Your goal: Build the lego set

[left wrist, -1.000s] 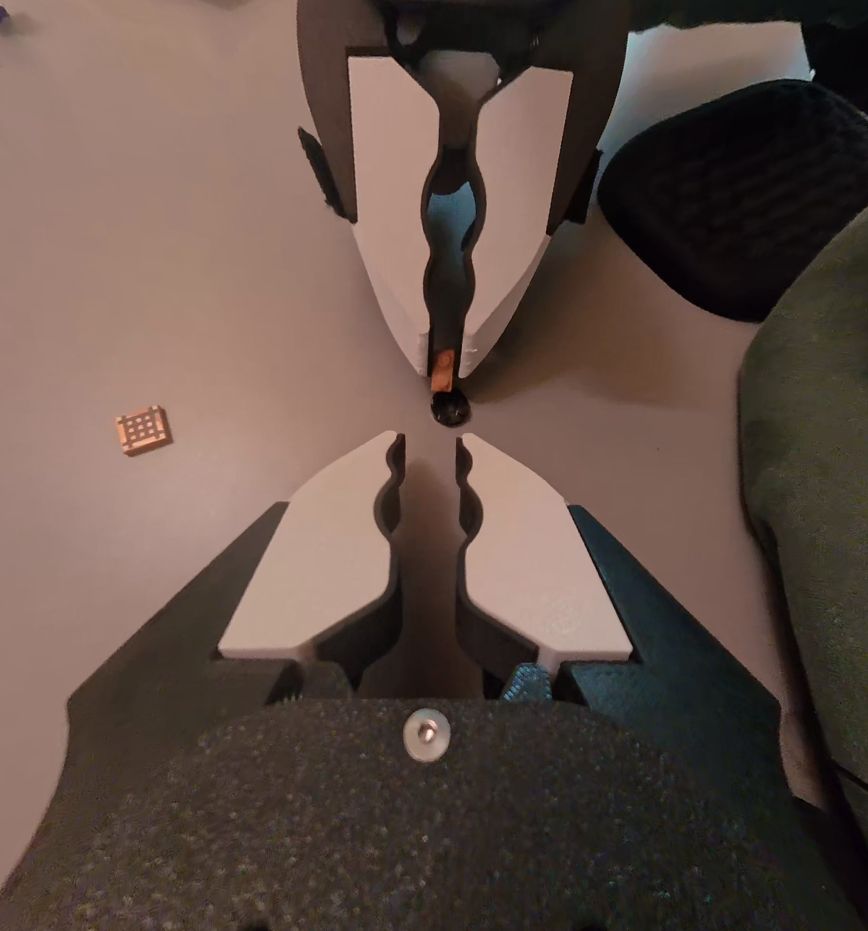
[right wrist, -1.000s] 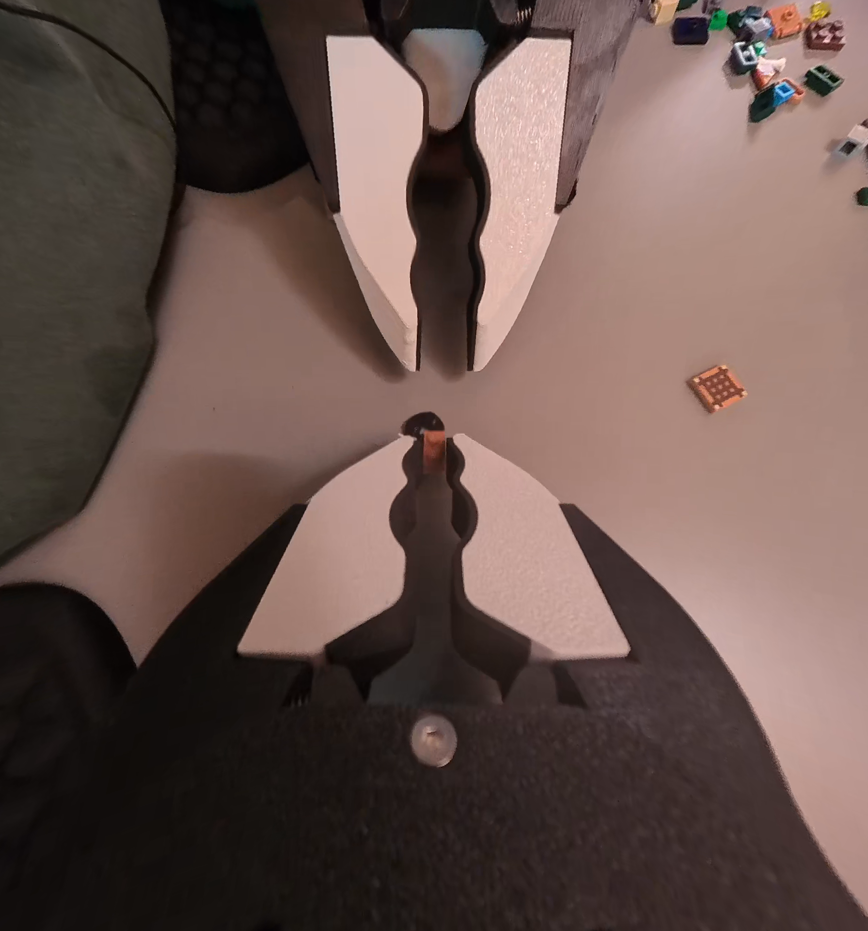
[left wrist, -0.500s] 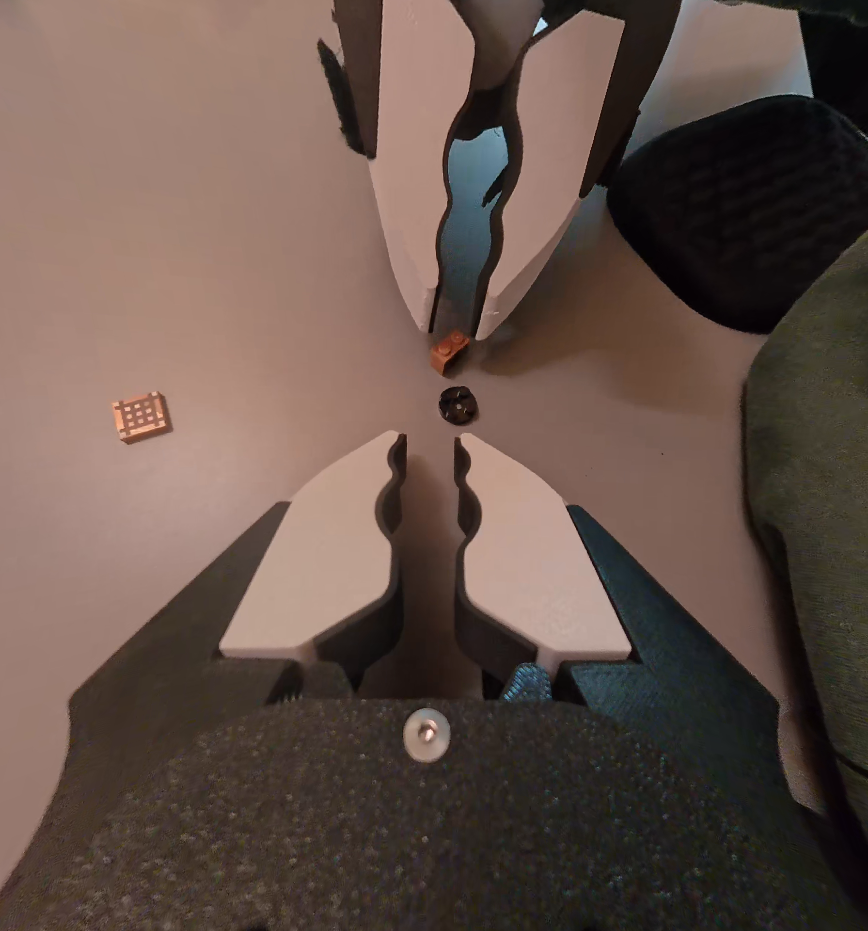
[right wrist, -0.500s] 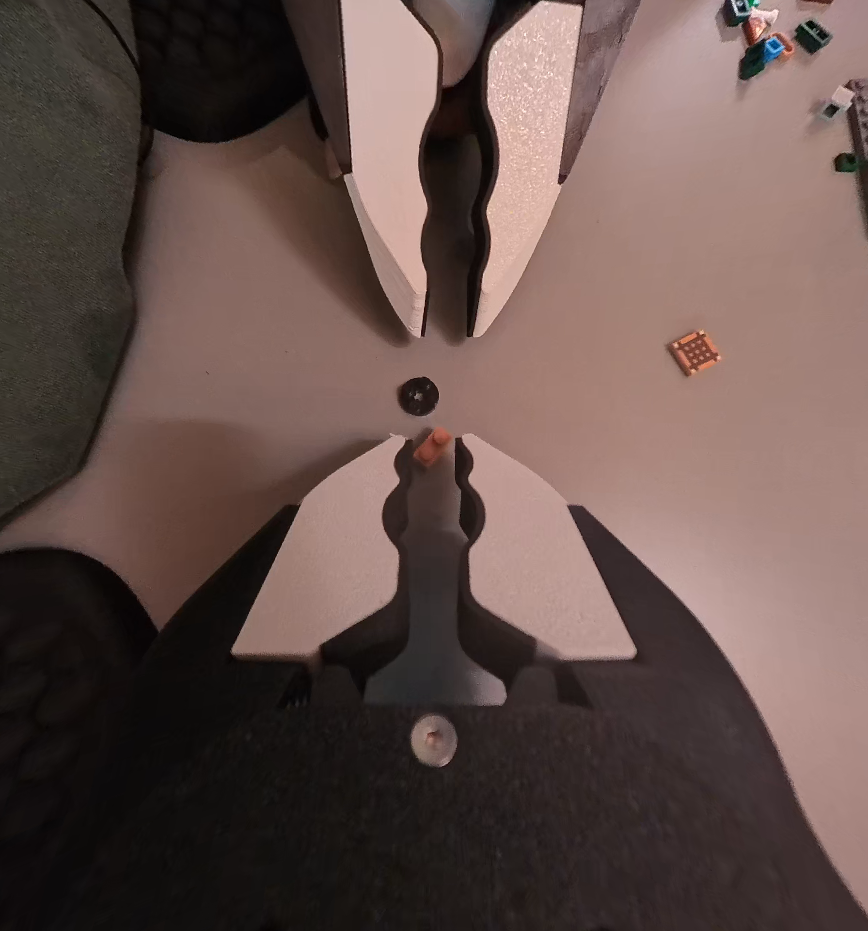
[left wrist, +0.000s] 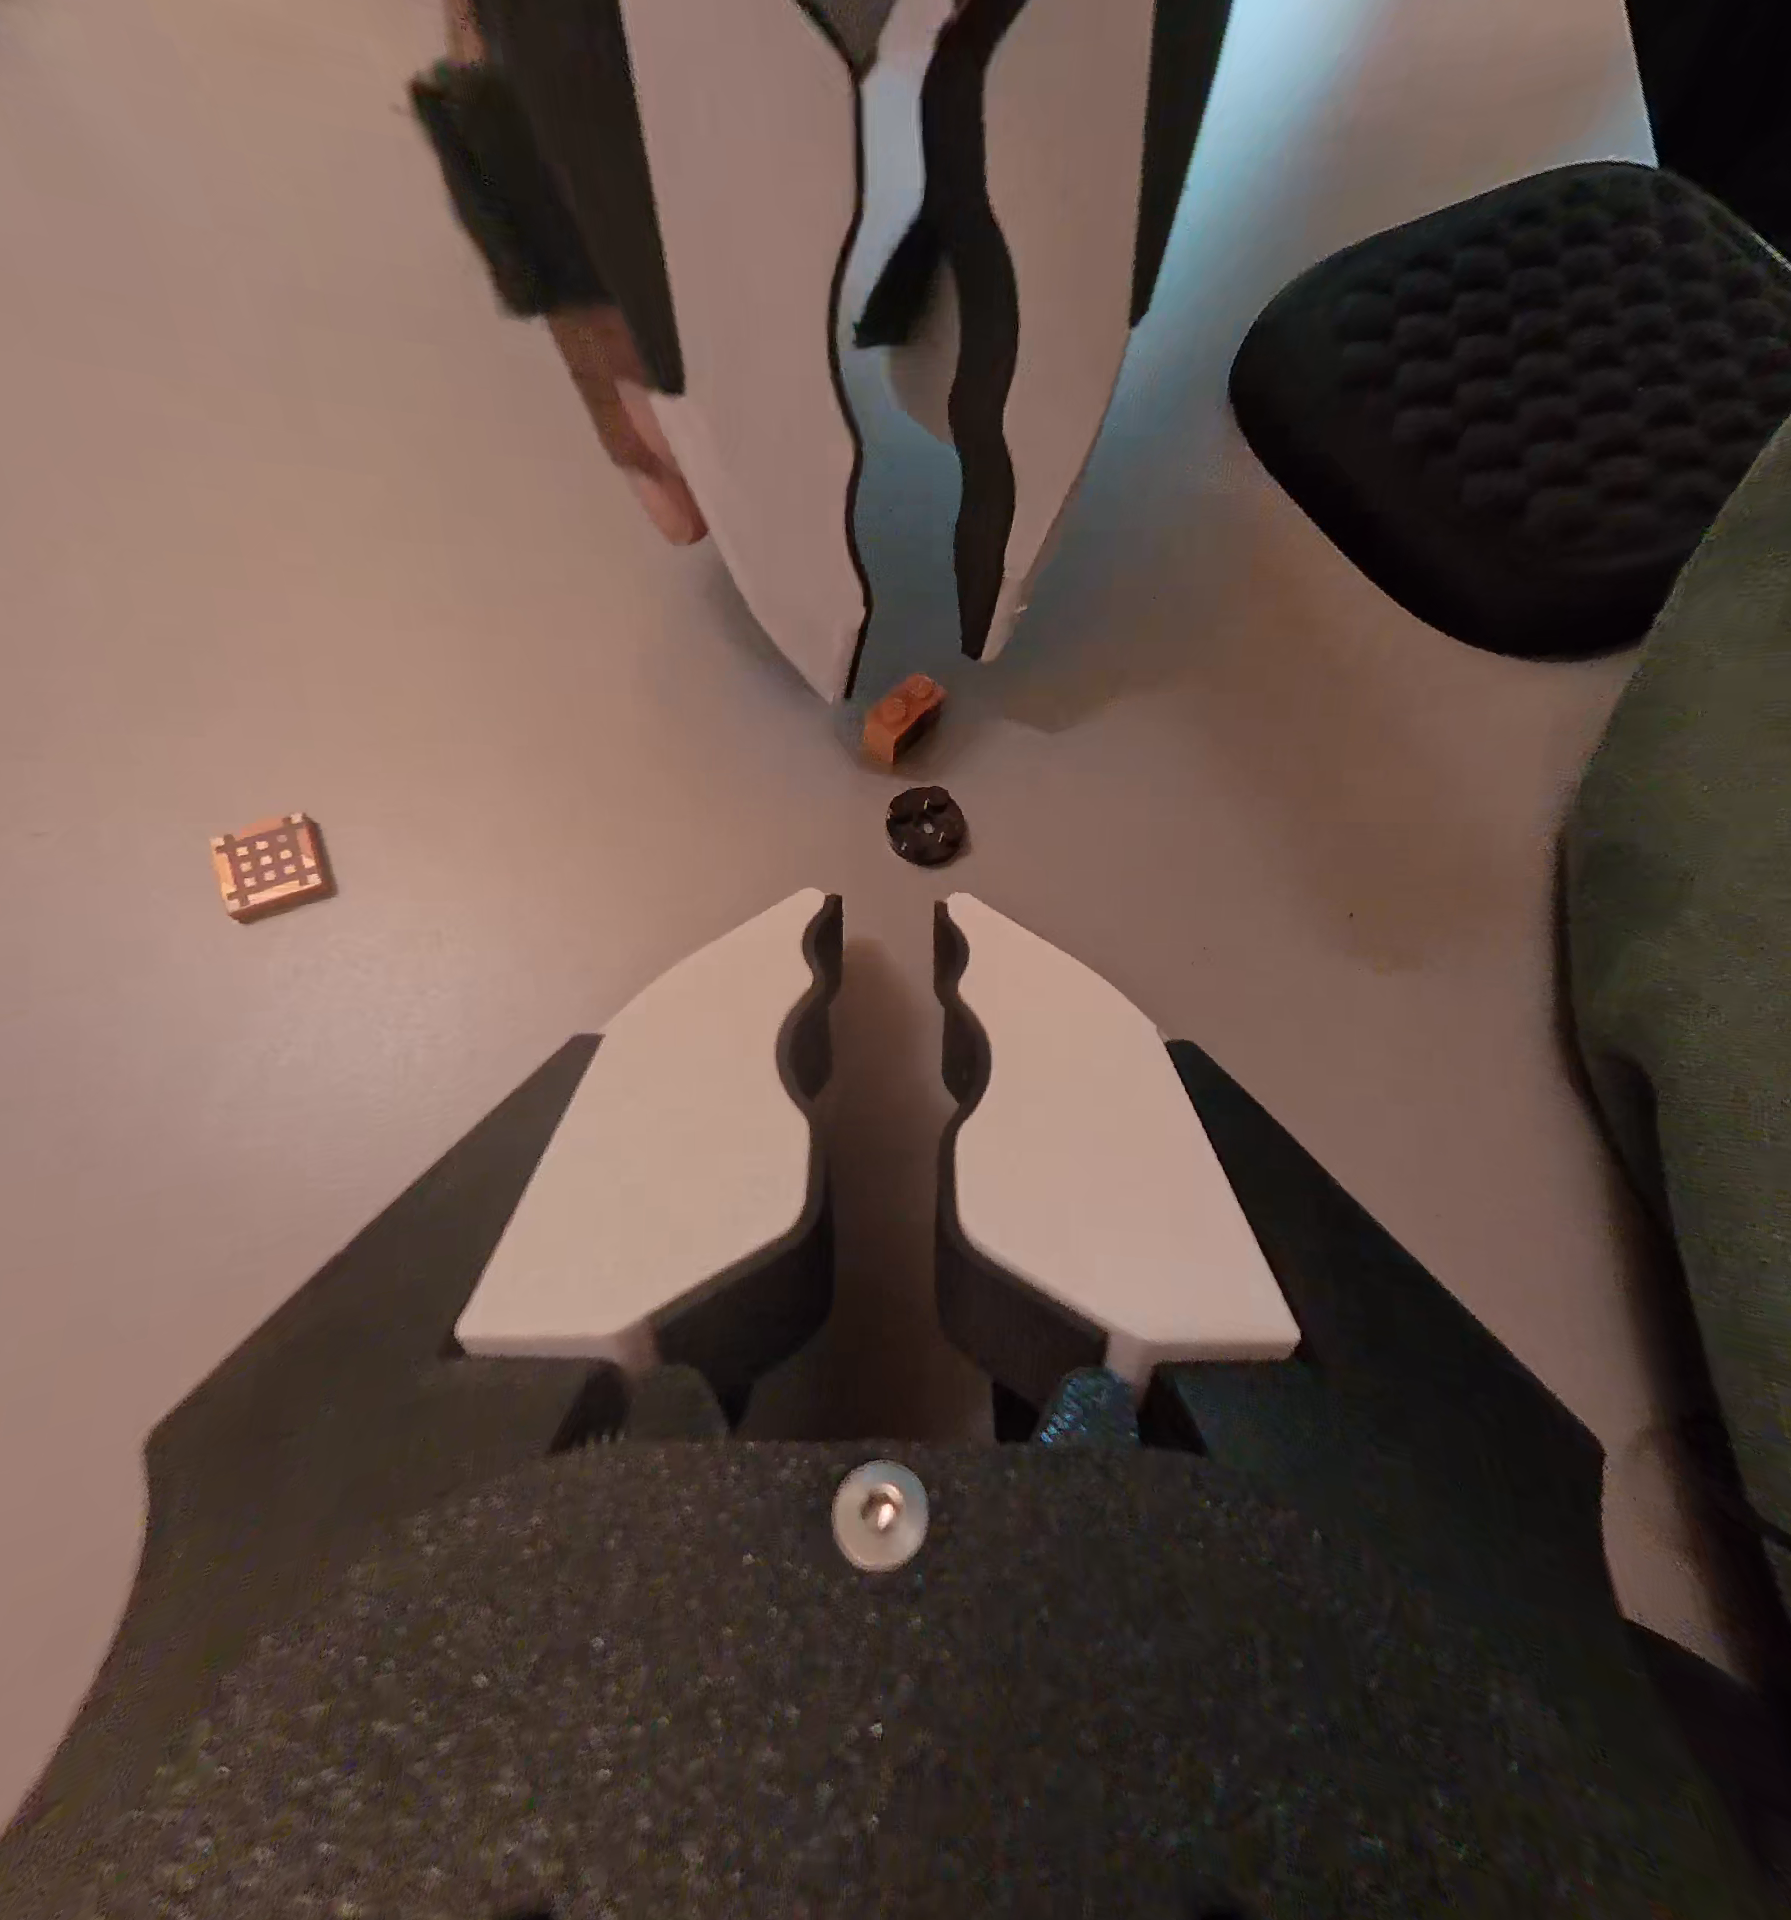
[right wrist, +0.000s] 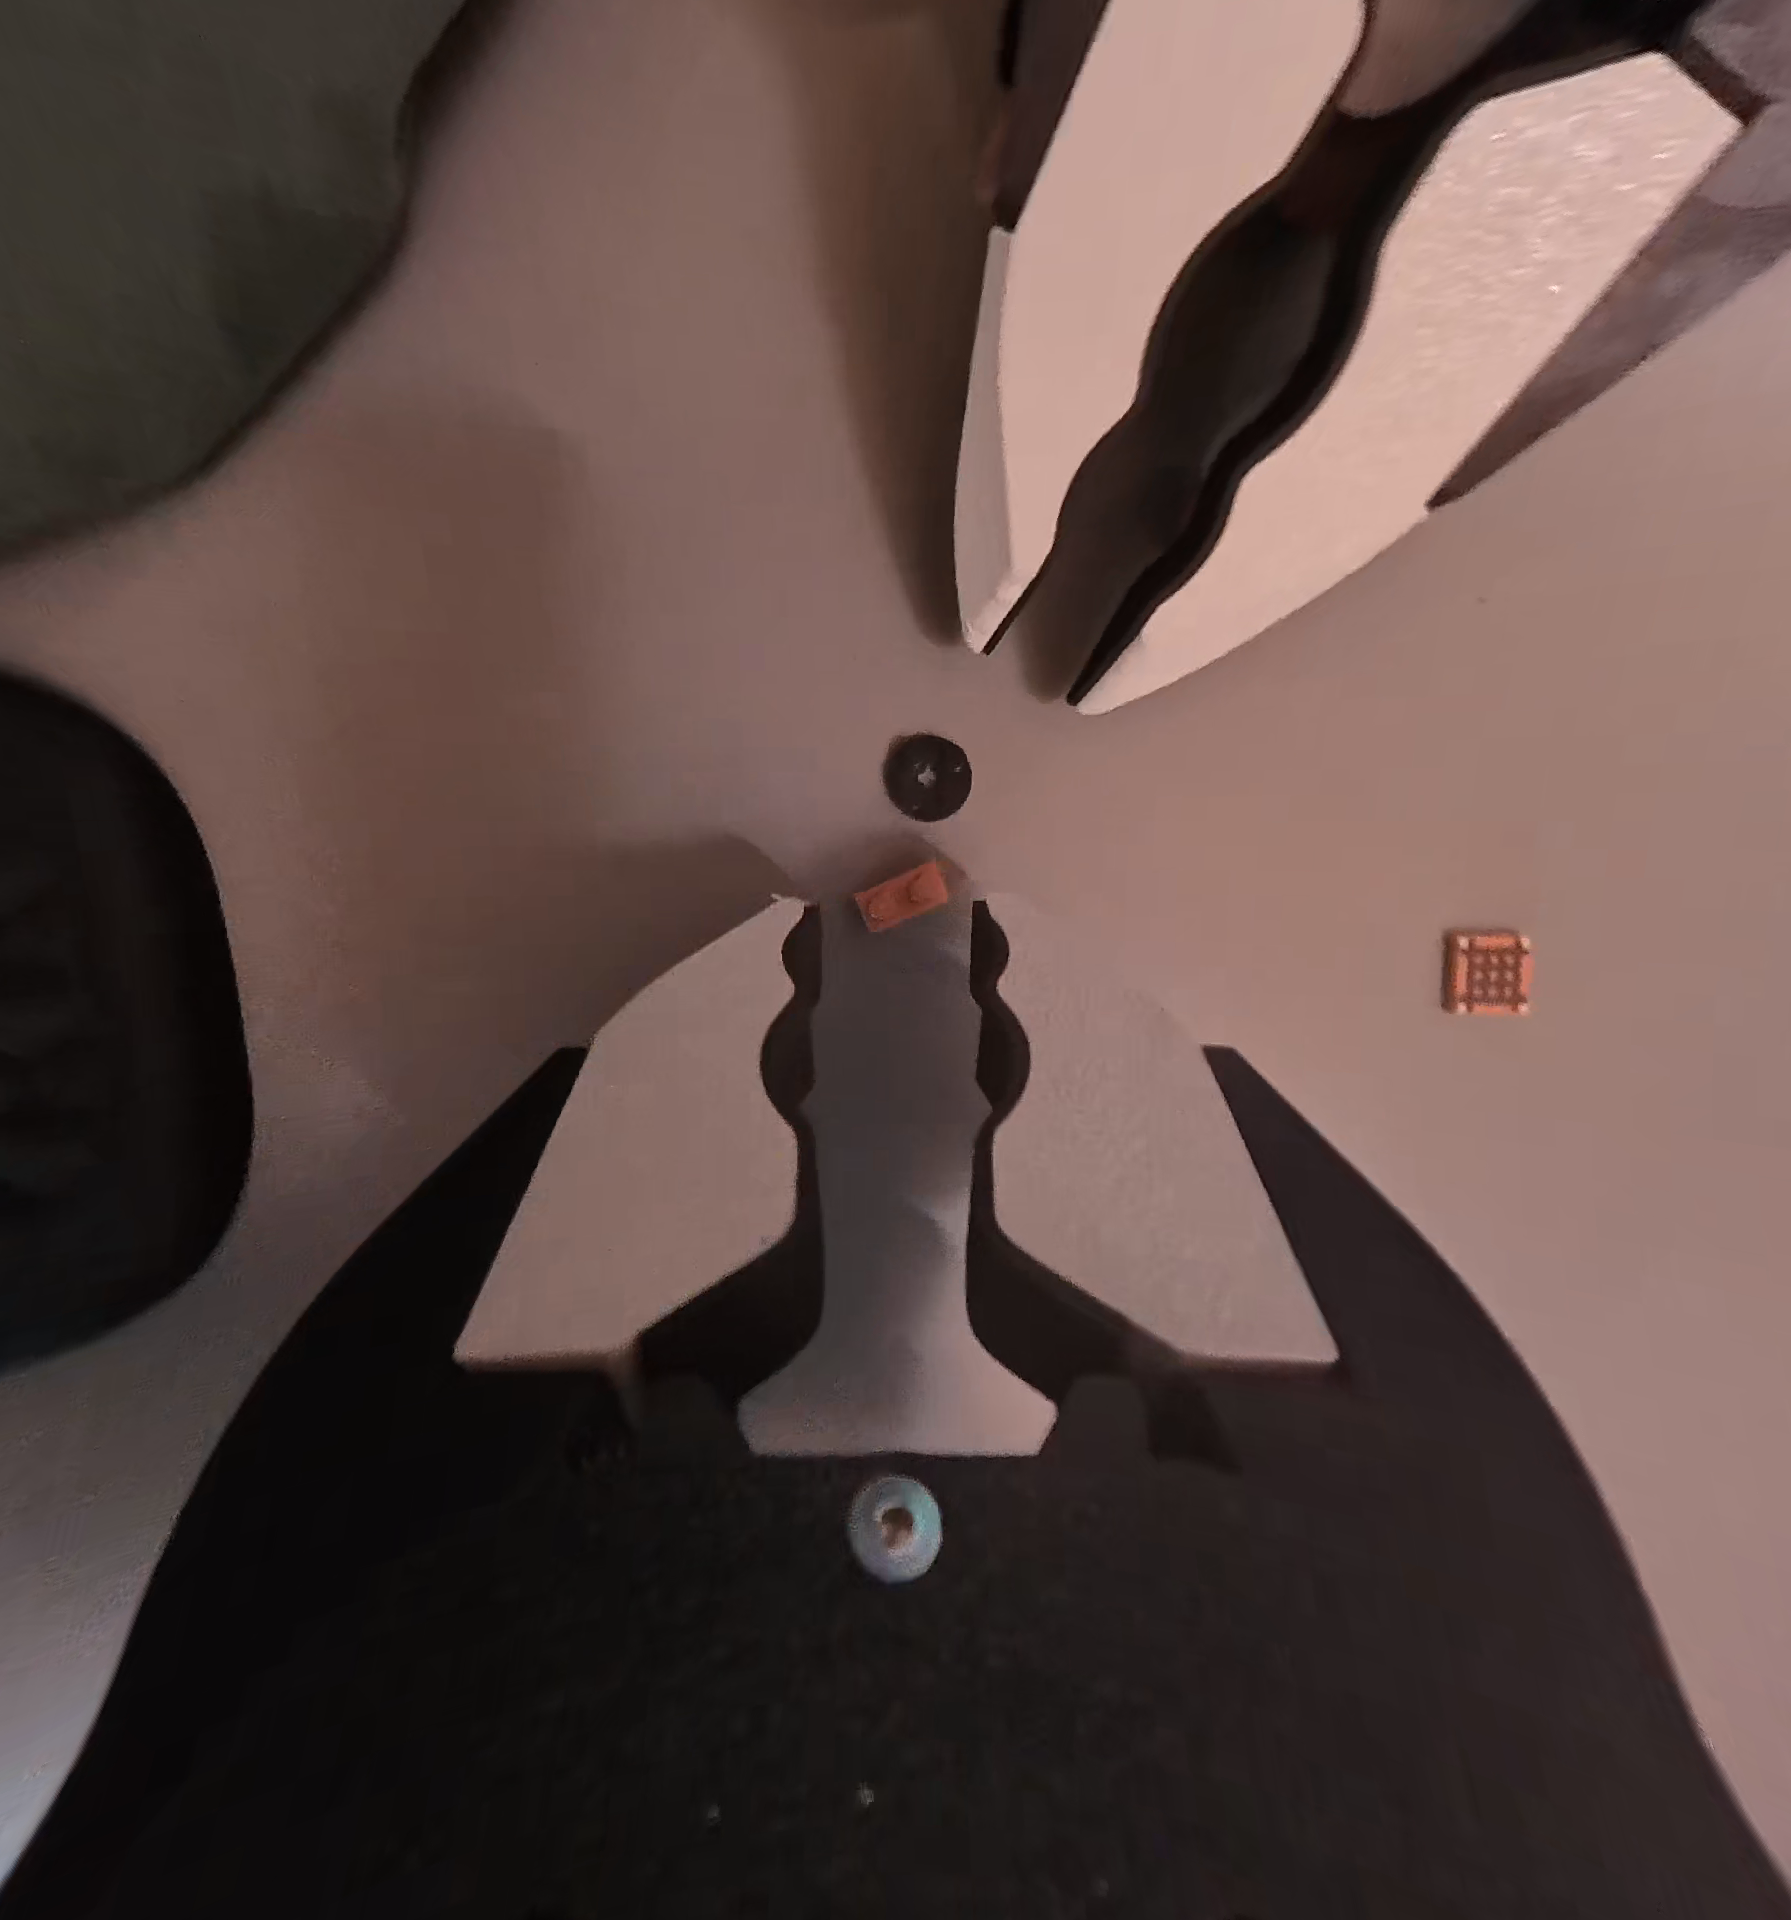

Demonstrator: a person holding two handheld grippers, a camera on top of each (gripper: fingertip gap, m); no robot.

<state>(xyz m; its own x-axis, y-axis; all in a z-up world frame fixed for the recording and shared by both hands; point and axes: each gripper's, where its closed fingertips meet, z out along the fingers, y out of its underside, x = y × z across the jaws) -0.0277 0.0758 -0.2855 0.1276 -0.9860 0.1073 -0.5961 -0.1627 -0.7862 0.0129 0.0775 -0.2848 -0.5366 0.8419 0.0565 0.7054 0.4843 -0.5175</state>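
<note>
A small orange brick [left wrist: 903, 717] lies on the table between the tips of my right gripper [left wrist: 912, 670], which is open and not gripping it. In the right wrist view the orange brick [right wrist: 901, 896] sits between the fingertips of the right gripper [right wrist: 891, 904]. A black round plate [left wrist: 927, 826] lies on the table between the two grippers and also shows in the right wrist view [right wrist: 927, 777]. My left gripper [left wrist: 886, 909] is narrowly open and empty, just short of the plate. It shows tilted in the right wrist view [right wrist: 1031, 670].
A tan printed tile [left wrist: 270, 868] lies alone on the table and also shows in the right wrist view [right wrist: 1488, 969]. A black mesh cushion [left wrist: 1525, 405] and green fabric [left wrist: 1722, 935] border one side. A person's finger [left wrist: 652, 468] rests along the right gripper. Across from one pair of fingers to the other is roughly 5 cm. The tan printed tile [left wrist: 270, 868] is about equally far from each gripper, around 10 cm. Look for it in the right wrist view [right wrist: 1488, 969] too.
The right gripper opened and let the orange brick drop onto the table beside the black round plate, then drew back and tilted. The left gripper stayed narrowly open.
</note>
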